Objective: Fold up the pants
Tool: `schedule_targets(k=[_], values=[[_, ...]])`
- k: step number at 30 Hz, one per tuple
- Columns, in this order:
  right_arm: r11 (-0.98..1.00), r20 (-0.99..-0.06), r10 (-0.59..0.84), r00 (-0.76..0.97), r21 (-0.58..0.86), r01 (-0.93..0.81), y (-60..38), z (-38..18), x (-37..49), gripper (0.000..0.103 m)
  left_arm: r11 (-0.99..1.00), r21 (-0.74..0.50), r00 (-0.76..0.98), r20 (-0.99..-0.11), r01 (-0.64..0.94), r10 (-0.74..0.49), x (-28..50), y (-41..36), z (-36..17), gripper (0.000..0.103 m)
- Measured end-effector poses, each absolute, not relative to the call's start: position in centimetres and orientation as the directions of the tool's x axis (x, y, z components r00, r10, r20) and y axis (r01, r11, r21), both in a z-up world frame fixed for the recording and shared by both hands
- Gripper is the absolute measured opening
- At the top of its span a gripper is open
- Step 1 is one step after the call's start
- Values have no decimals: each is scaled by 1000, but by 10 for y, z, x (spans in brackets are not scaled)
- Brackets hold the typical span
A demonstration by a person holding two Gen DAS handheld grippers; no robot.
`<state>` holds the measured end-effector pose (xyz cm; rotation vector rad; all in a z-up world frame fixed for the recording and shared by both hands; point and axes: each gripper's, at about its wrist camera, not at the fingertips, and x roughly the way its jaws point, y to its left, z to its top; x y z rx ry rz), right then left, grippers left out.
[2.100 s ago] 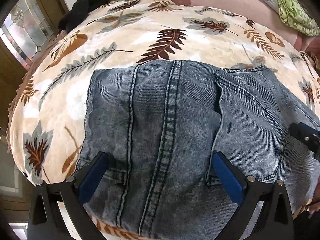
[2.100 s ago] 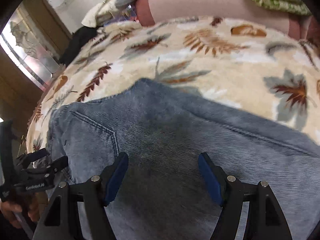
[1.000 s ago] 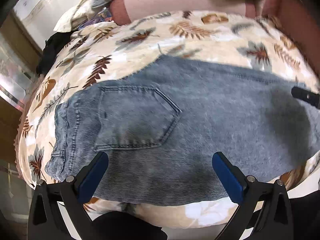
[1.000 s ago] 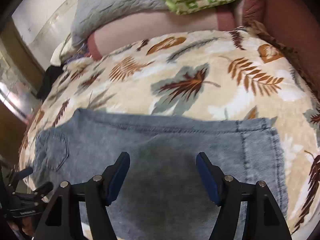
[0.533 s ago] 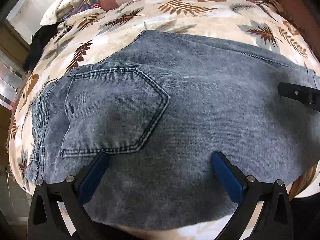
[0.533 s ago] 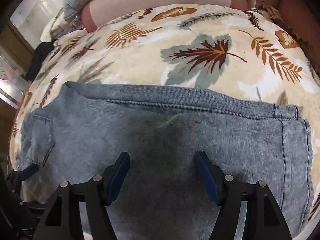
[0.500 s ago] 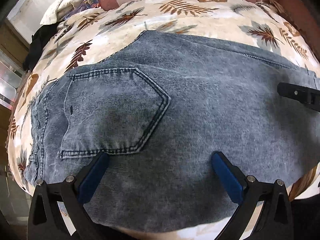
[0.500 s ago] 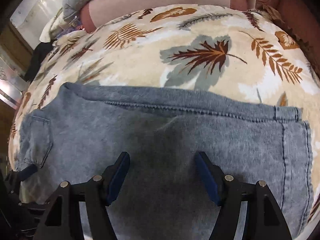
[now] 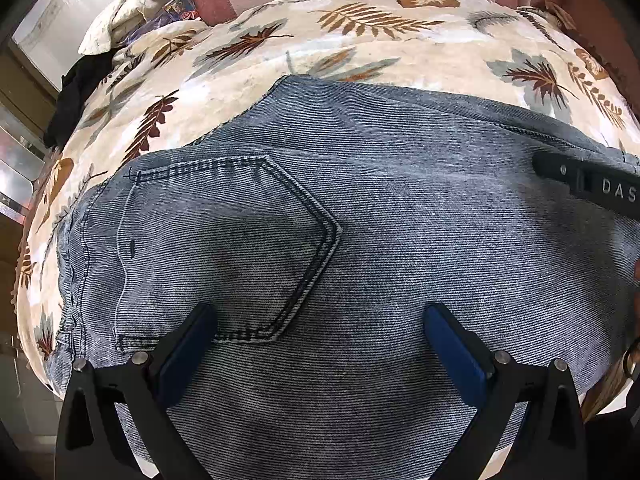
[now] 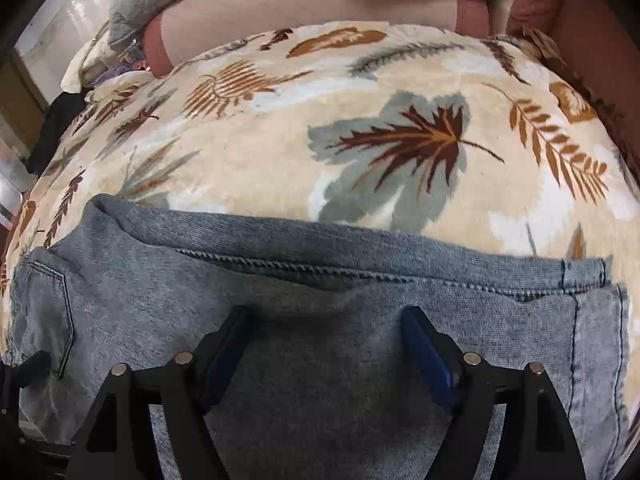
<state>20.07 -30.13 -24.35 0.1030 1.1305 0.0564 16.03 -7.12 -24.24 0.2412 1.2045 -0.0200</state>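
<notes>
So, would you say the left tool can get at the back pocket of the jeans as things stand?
Probably yes: the left tool stands open right over the back pocket of the jeans, with nothing lying on it or between them.

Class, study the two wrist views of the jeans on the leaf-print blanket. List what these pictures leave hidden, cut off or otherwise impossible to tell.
- Near edge of the jeans: both views, cut off by the bottom edge and covered by the left gripper and right gripper.
- Whether the fingers touch the denim: not clear in either view.
- Layers beneath the top denim: hidden.
- Blanket under the jeans: covered.
- Black cloth: left view, far edge, too small to identify.
</notes>
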Motion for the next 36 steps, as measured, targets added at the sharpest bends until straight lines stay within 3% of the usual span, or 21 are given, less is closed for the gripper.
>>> schedule_targets(k=[7, 10, 16, 17, 18, 21, 25, 29, 33, 36], values=[[955, -807, 182, 561, 281, 94, -366, -204, 186, 82, 974, 181, 398, -911, 140, 112, 138, -67, -222, 103], [942, -806, 170, 567, 302, 147, -393, -198, 171, 82, 978, 159, 421, -903, 137, 88, 138, -65, -210, 103], [941, -827, 94, 555, 255, 220, -435, -197, 146, 80, 977, 199, 415, -897, 77, 150, 148, -52, -212, 103], [941, -843, 76, 533, 237, 240, -442, -202, 144, 74, 976, 207, 413, -896, 68, 162, 148, -49, -214, 103], [941, -859, 70, 507, 226, 253, -447, -207, 145, 59, 975, 217, 413, -894, 56, 175, 148, -45, -215, 103], [934, -890, 43, 454, 197, 297, -462, -220, 150, 27, 974, 226, 403, -894, 20, 199, 149, -34, -221, 103], [918, -883, 47, 468, 222, 328, -477, -222, 156, 18, 975, 221, 375, -906, 17, 199, 157, -26, -236, 103], [904, -878, 16, 479, 218, 369, -485, -226, 168, 2, 975, 221, 377, -905, 23, 197, 160, -26, -235, 103], [910, -867, -42, 496, 172, 378, -473, -217, 171, 5, 981, 194, 396, -901, -2, 179, 157, -9, -216, 103], [941, -811, -22, 584, 180, 286, -445, -195, 165, 8, 984, 171, 446, -878, -42, 172, 147, 24, -189, 103]])
